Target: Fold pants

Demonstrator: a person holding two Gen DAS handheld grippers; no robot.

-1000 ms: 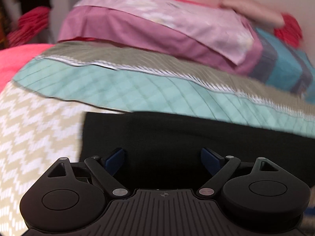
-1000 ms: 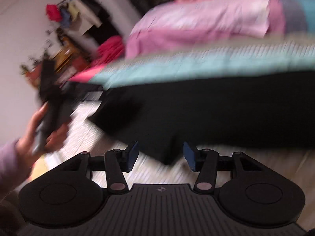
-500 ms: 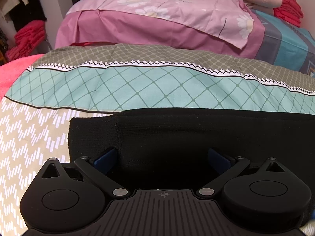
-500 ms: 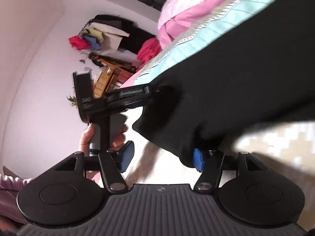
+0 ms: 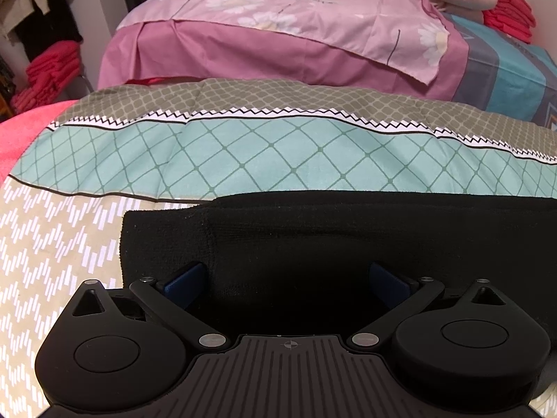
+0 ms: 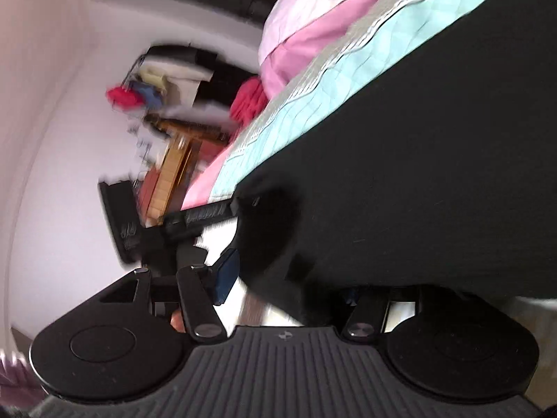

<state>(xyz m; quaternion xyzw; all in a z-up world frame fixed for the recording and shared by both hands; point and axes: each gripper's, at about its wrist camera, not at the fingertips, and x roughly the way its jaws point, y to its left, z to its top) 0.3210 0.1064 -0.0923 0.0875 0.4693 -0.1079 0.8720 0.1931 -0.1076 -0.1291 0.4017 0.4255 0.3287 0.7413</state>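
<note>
Black cloth fills the middle of both views: these are the pants [image 5: 348, 244], lying on a bed [image 5: 52, 244] with a cover of beige and white zigzags. In the left wrist view the pants lie flat and folded, with one layer on top of another, and their left edge is straight. Behind them runs a teal checked band [image 5: 278, 153] of the cover, then a pink sheet with white flowers [image 5: 278, 10], and red folded cloth [image 5: 511, 17] at the far right. The left hand-held gripper [image 5: 287, 278] points down at the pants. Its two blue pads [image 5: 184, 280] stand wide apart, with the black cloth between them, and they do not press on it. The right wrist view is tilted and blurry. There the right hand-held gripper [image 6: 285, 284] has its jaws opening. A fold of the pants [image 6: 417, 174] hangs between them. The left blue pad [image 6: 226, 275] is clear of the cloth, and the other pad is mostly hidden behind the cloth. In that same view the left hand-held gripper [image 6: 240, 205] shows from the side, its tip at the edge of the pants. A messy shelf of clothes [image 6: 156, 87] stands by the white wall.
</note>
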